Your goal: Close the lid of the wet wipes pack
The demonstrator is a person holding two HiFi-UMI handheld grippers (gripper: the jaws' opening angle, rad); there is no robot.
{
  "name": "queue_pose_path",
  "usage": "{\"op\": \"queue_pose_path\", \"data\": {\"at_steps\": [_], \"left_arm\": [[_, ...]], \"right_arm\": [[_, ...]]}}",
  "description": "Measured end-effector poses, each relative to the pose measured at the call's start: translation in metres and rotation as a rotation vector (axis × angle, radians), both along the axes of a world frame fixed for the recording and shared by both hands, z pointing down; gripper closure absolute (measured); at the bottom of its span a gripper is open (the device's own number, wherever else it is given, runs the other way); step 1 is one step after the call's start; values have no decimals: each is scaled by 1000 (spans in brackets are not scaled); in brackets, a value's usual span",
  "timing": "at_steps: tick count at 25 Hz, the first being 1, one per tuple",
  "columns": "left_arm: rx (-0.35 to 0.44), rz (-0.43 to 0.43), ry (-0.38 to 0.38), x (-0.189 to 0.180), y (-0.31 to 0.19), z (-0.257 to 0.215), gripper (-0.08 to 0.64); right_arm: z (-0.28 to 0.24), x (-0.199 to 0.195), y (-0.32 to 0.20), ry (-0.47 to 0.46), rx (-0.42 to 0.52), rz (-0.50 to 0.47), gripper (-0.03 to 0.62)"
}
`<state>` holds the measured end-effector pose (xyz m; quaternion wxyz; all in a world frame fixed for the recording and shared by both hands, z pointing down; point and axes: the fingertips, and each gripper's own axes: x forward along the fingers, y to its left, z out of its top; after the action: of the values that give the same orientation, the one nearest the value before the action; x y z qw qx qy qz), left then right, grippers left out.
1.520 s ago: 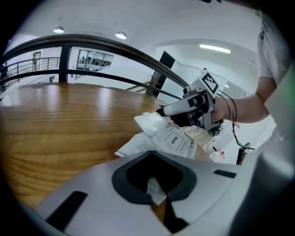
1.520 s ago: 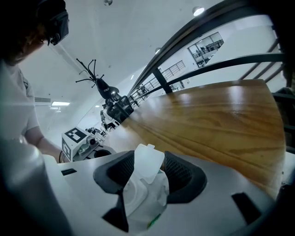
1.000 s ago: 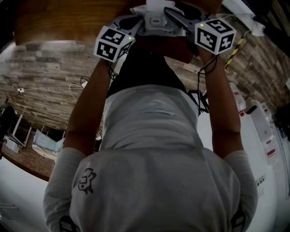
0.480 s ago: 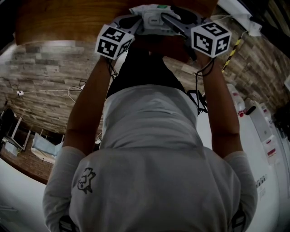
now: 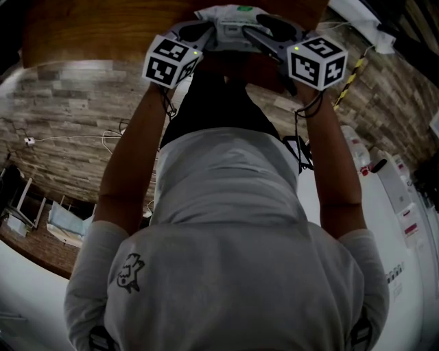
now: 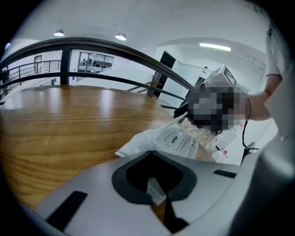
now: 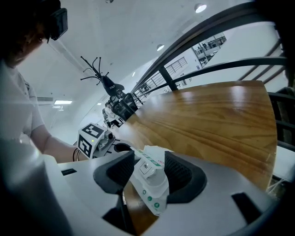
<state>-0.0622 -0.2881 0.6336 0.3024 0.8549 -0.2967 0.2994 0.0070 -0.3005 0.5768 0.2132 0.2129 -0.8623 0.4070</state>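
The white wet wipes pack (image 6: 171, 140) lies on the wooden table (image 6: 69, 124), its lid with the "OPEN" label lying flat on top. My left gripper (image 6: 156, 193) is shut on a thin white edge of the pack, which shows between its dark pads. My right gripper (image 7: 148, 171) holds the other end of the pack (image 7: 151, 183) between its two ribbed pads. In the head view both grippers meet at the pack (image 5: 233, 19) at the top, the left gripper (image 5: 200, 33) on its left and the right gripper (image 5: 266, 34) on its right.
The person's body and arms fill most of the head view. The table's far edge (image 7: 265, 138) drops off at the right gripper view's right. A dark railing (image 6: 115, 48) curves behind the table. White equipment (image 5: 394, 199) stands at the head view's right.
Both grippers and the pack have shifted slightly; the right marker cube moved a little left and down, and the pack's green print now shows at the top.
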Motion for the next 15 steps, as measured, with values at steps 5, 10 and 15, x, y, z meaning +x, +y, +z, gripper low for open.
{"op": "queue_pose_path", "data": {"at_steps": [5, 10, 15], "left_arm": [[10, 4, 3, 0, -2, 1, 546], [0, -3, 5, 0, -2, 0, 546], [2, -1, 5, 2, -3, 0, 546]], "right_arm": [[4, 0, 5, 0, -17, -3, 403], [6, 0, 7, 9, -22, -20, 399], [10, 0, 13, 14, -44, -36, 396]]}}
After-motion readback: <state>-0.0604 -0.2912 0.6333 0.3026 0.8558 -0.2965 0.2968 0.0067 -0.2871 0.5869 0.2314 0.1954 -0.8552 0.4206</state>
